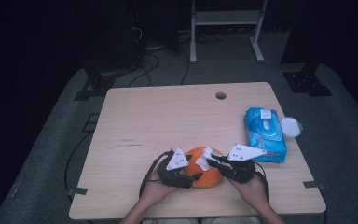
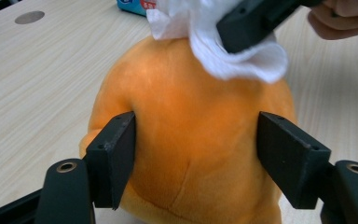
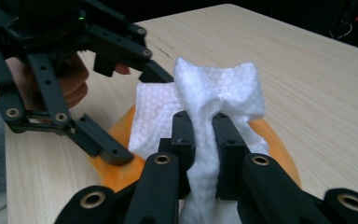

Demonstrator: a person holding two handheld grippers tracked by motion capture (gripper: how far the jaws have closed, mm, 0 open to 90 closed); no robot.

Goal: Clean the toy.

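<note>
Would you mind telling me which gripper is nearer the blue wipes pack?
The right. The right gripper works over the orange plush just left of the wipes pack; the left gripper is on the plush's far side.

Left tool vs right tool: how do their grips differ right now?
The left tool has its jaws spread wide, one on each side of the orange plush toy; the right tool has its jaws pinched nearly together on a white wipe. The left tool grips the toy low on its sides; the right tool holds the wipe against the toy's top. Both are black, hand-held, and meet at the toy.
</note>
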